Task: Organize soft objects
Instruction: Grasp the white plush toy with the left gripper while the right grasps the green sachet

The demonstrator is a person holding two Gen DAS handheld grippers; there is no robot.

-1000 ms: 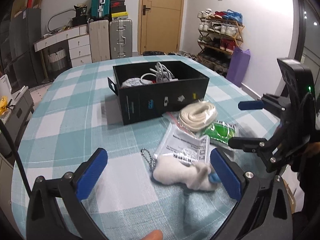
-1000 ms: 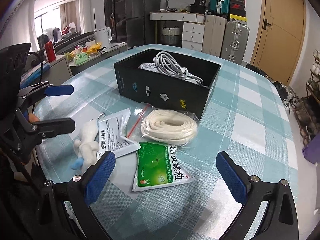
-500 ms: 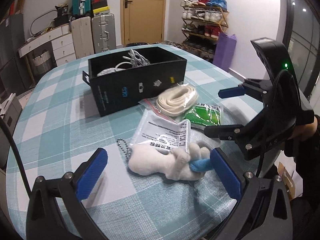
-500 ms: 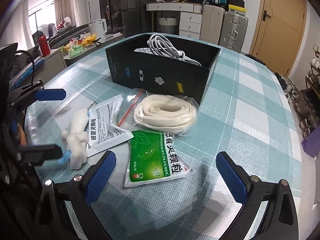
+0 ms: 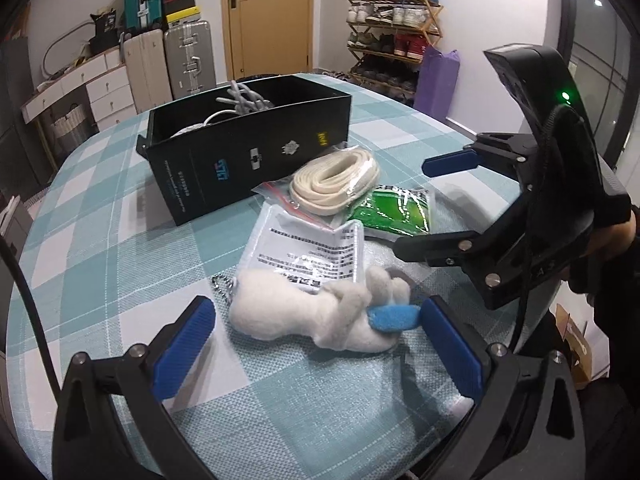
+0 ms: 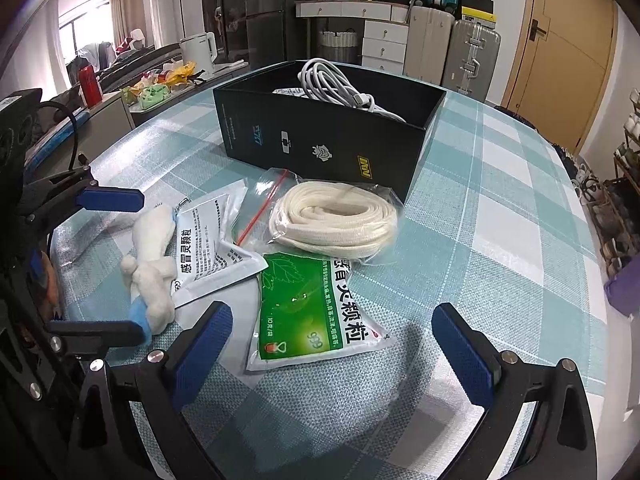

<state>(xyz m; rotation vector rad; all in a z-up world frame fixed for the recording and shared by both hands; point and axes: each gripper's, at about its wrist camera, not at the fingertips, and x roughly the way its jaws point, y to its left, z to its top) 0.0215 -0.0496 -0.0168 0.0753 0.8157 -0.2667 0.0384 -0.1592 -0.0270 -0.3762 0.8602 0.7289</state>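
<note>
A white plush toy point(image 5: 304, 312) with a blue tip and a bead chain lies on the checked tablecloth, partly on a white sachet point(image 5: 308, 244). My left gripper point(image 5: 318, 344) is open, one finger on each side of the toy, touching nothing that I can see. My right gripper point(image 6: 334, 348) is open low over a green sachet point(image 6: 316, 308), which lies between its fingers. Behind lie a bagged cream rope point(image 6: 336, 216) and a black box point(image 6: 328, 140) holding white cables point(image 6: 340, 84). The right wrist view shows the left gripper point(image 6: 140, 266) around the plush toy point(image 6: 152, 256).
The table's near edge runs just under both grippers. Off the table stand suitcases point(image 5: 184, 56), a shoe rack point(image 5: 392, 36) with a purple bag point(image 5: 436, 76), white drawers point(image 6: 380, 44) and a side counter with a kettle point(image 6: 200, 50).
The left gripper has come in toward the plush toy, which now sits between its open fingers. The right gripper has dropped lower and closer to the green sachet.
</note>
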